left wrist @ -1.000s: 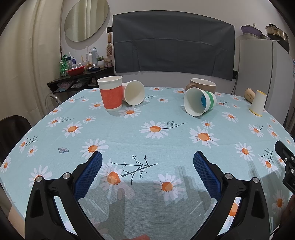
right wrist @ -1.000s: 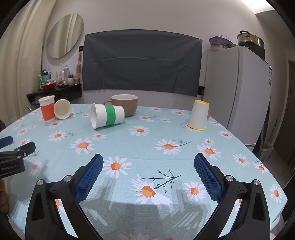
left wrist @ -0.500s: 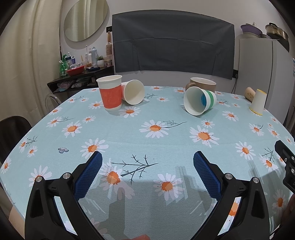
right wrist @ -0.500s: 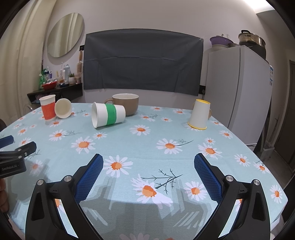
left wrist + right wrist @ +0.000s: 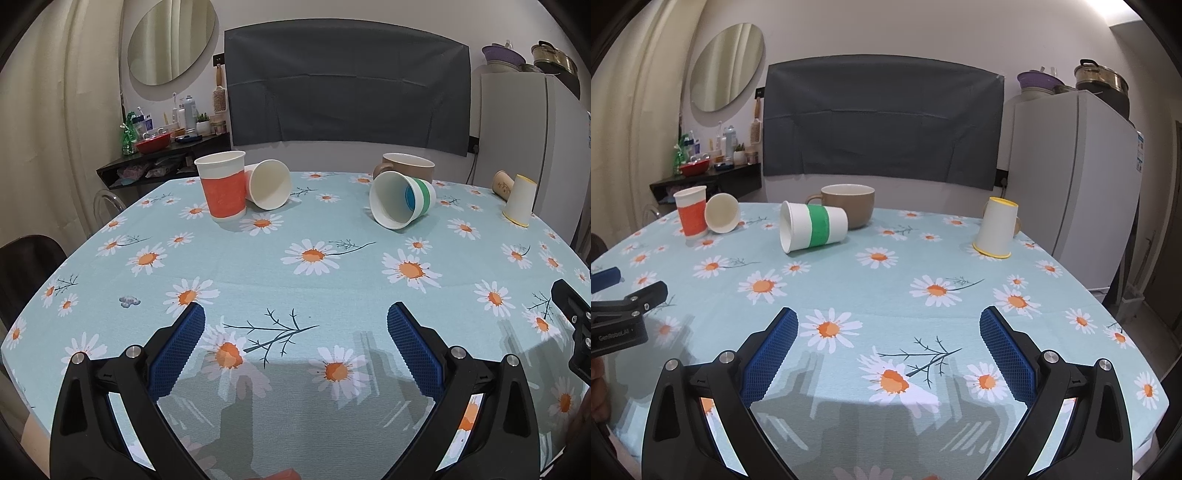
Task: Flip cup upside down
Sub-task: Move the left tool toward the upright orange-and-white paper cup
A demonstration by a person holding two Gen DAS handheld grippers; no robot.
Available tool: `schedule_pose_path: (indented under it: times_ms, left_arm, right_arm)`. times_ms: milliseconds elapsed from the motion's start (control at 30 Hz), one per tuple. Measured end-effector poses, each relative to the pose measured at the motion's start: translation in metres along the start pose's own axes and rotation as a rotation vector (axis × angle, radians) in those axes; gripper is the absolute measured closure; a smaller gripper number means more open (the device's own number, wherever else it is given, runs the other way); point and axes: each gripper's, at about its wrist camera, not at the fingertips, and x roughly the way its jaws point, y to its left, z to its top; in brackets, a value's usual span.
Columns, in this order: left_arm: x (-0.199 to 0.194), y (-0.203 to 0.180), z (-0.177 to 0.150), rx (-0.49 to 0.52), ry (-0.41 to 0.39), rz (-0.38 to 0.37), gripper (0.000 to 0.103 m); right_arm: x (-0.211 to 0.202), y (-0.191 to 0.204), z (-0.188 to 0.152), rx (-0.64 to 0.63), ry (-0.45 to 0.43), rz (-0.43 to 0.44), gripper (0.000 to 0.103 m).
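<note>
A red-banded paper cup (image 5: 222, 187) (image 5: 691, 216) stands upright at the far left of the table. A plain white cup (image 5: 269, 184) (image 5: 722, 213) lies on its side against it. A green-banded cup (image 5: 400, 199) (image 5: 812, 225) lies on its side mid-table. A yellow-rimmed cup (image 5: 519, 199) (image 5: 996, 226) stands upside down at the far right. My left gripper (image 5: 295, 347) and right gripper (image 5: 888, 349) are both open and empty, low over the near table edge, far from all the cups.
A brown ceramic mug (image 5: 848, 204) stands behind the green-banded cup. A tan cup (image 5: 501, 181) lies behind the yellow-rimmed one. The daisy tablecloth (image 5: 314, 288) covers the round table. A fridge (image 5: 1071, 166) stands to the right, a cluttered shelf (image 5: 159, 151) at back left.
Both grippers have crept slightly forward toward the cups; the cups appear marginally larger. Nothing on the table has moved.
</note>
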Motion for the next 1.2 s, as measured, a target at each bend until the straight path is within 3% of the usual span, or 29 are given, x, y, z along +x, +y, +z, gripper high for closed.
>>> schedule_pose_path:
  times_ms: [200,367,533,733,900,1200]
  left_arm:
    - [0.009,0.009,0.005,-0.028,0.063,-0.067,0.006]
    - [0.014,0.026,0.017,-0.031,0.110,-0.065,0.006]
    - [0.013,0.049,0.038,-0.041,0.107,-0.043,0.006]
    - [0.024,0.078,0.062,-0.051,0.118,0.011,0.006]
    - [0.040,0.102,0.084,-0.050,0.121,0.043,0.006]
    - [0.102,0.132,0.120,-0.030,0.176,0.028,0.006]
  right_arm:
    - [0.001,-0.001,0.004,0.021,0.003,0.048,0.008]
    - [0.008,0.007,0.022,0.017,0.049,0.114,0.008]
    - [0.014,0.027,0.053,-0.036,0.047,0.173,0.008]
    - [0.028,0.069,0.090,-0.144,0.040,0.214,0.008]
    - [0.050,0.105,0.115,-0.224,0.097,0.281,0.008]
    - [0.099,0.168,0.139,-0.376,0.140,0.326,0.008]
